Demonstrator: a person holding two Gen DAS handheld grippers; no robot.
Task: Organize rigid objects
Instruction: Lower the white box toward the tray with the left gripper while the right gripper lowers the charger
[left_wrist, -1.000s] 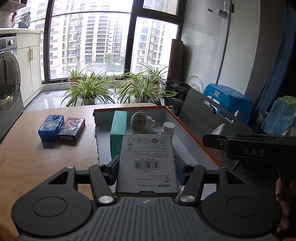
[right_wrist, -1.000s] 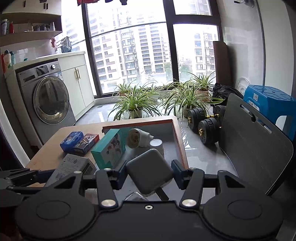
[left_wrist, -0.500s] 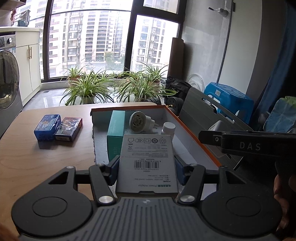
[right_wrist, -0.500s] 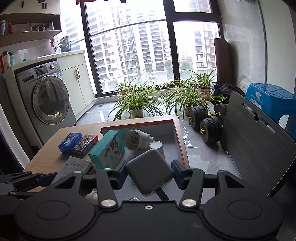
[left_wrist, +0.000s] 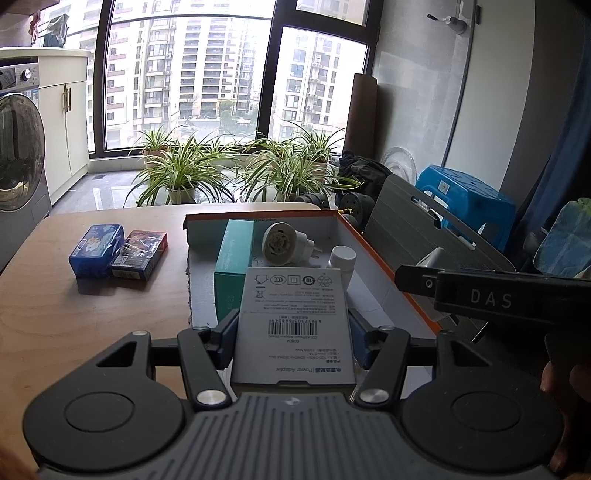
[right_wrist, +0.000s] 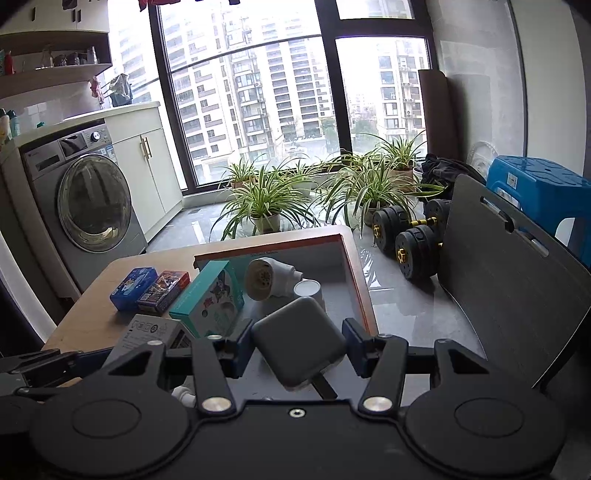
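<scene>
Your left gripper (left_wrist: 293, 341) is clamped on the adapter box (left_wrist: 293, 325), its blue pads pressed to both long sides, label up, held above the near end of the tray (left_wrist: 373, 254). Your right gripper (right_wrist: 297, 349) has the grey charger (right_wrist: 299, 341) between its pads, tilted corner-up over the tray's near right part; the left pad looks to touch it, but a sliver of gap shows by the right pad, so you cannot be sure from here that it is truly pinched. In the tray, the teal box (left_wrist: 234, 267) stands on edge along the left wall, the white plug (left_wrist: 282, 243) lies on its side just beside it, and the small white bottle (left_wrist: 341, 258) sits near the plug, towards the orange right rim. Out on the table (left_wrist: 92, 317), left of the tray and well apart from it, the blue tin (left_wrist: 96, 249) and the red card box (left_wrist: 140, 254) lie side by side, touching. From the left wrist view you see the right gripper's black body reaching in from the right edge, with your hand (left_wrist: 565, 380) behind it.
</scene>
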